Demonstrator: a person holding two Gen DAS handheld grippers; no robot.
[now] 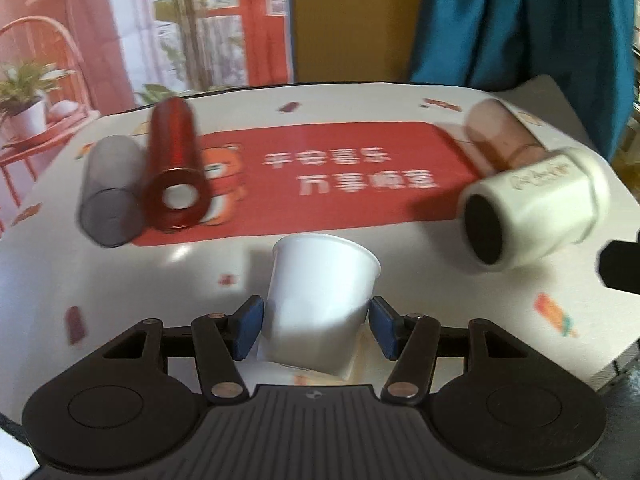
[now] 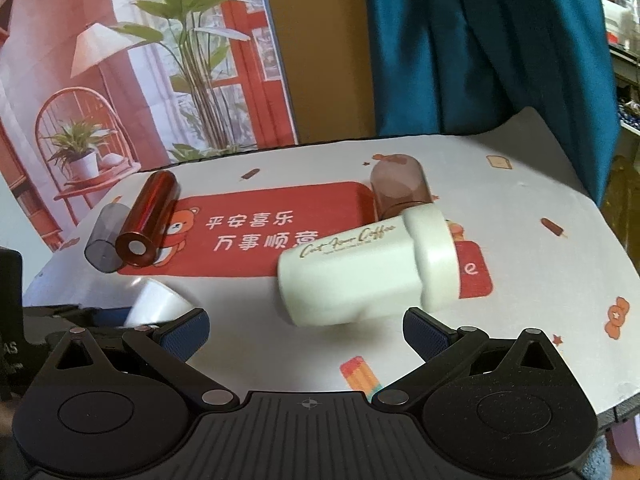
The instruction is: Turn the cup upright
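A white plastic cup [image 1: 320,300] sits between the blue pads of my left gripper [image 1: 316,328], rim facing away and upward, tilted; the pads press its sides. The cup also shows at the left of the right wrist view [image 2: 156,300]. My right gripper [image 2: 306,334] is open and empty, just in front of a pale green coffee tumbler [image 2: 364,268] that lies on its side. The tumbler shows at the right of the left wrist view [image 1: 536,208], dark mouth toward me.
A red tube cup [image 1: 174,168] and a grey translucent cup [image 1: 110,192] lie side by side at the left of the red mat [image 1: 340,184]. A brown translucent cup [image 1: 500,136] lies behind the tumbler. The table edge [image 1: 612,364] runs at the right.
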